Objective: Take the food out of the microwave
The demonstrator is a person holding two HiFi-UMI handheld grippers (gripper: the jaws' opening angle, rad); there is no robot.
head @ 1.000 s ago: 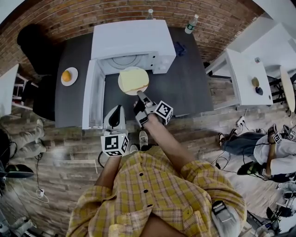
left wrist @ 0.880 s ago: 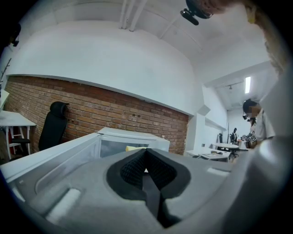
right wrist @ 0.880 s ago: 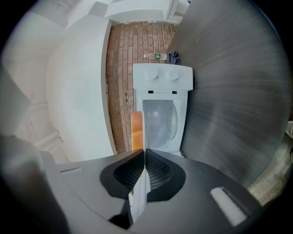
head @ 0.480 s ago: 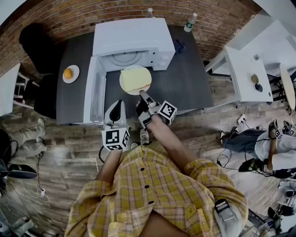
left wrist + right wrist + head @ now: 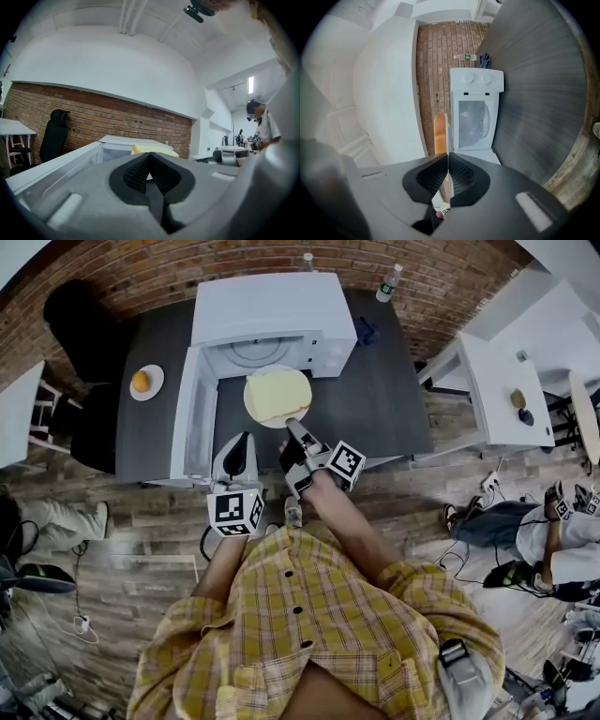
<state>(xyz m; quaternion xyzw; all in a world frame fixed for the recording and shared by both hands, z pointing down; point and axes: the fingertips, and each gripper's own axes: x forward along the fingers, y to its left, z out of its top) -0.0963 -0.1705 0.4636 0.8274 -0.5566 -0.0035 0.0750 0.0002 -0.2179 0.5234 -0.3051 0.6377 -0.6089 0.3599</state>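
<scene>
A white plate [image 5: 253, 401] carrying a pale yellow slab of food [image 5: 279, 395] hangs in front of the white microwave's [image 5: 272, 310] open cavity, above the dark table. My right gripper [image 5: 292, 425] is shut on the plate's near rim. In the right gripper view the plate [image 5: 446, 136] stands edge-on between the jaws of that gripper [image 5: 447, 161], with the food [image 5: 439, 133] beside it. The microwave door [image 5: 194, 427] is swung open to the left. My left gripper [image 5: 241, 439] is shut and holds nothing, near the table's front edge beside the door. The left gripper view shows the food [image 5: 152, 149] beyond its jaws.
A small plate with an orange [image 5: 141, 382] sits on the table's left end. Two bottles [image 5: 386, 285] and a blue cloth [image 5: 366, 334] are behind and right of the microwave. A black chair [image 5: 80, 324] stands at the far left, a white table [image 5: 497, 395] and seated people [image 5: 544, 531] at the right.
My right gripper has lifted the plate with the food a little in front of the microwave's opening. The left gripper has stayed where it was.
</scene>
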